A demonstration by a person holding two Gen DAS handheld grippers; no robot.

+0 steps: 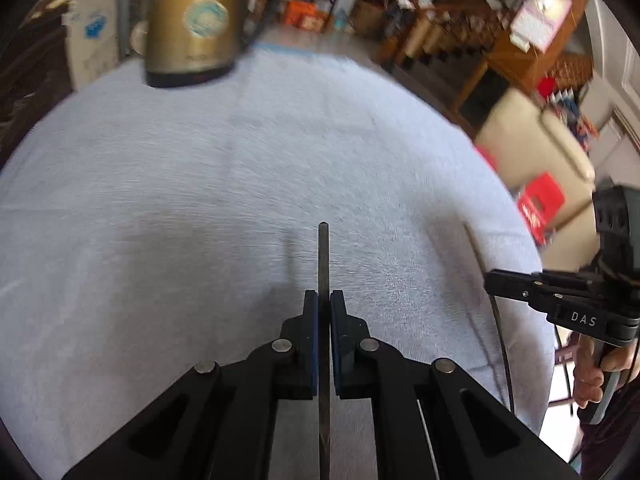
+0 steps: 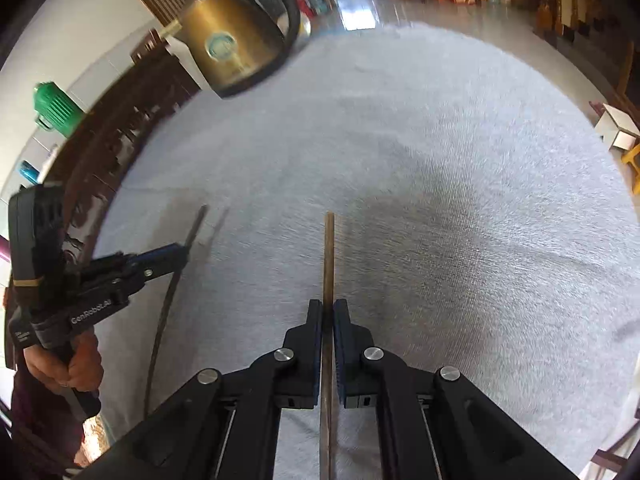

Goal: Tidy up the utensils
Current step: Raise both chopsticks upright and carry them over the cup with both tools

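Observation:
My left gripper (image 1: 324, 300) is shut on a thin dark chopstick (image 1: 323, 256) that points forward above the white cloth. It also shows in the right wrist view (image 2: 182, 250), with its dark chopstick (image 2: 194, 228). My right gripper (image 2: 328, 308) is shut on a brown chopstick (image 2: 329, 256), held above the cloth. In the left wrist view the right gripper (image 1: 490, 280) is at the right edge, with its chopstick (image 1: 486, 276) crossing it as a thin dark line.
A gold electric kettle (image 1: 192, 20) with a black handle stands at the far left of the table (image 1: 240, 160), also in the right wrist view (image 2: 232, 48). The table is covered with white cloth. Chairs and furniture lie beyond its edges.

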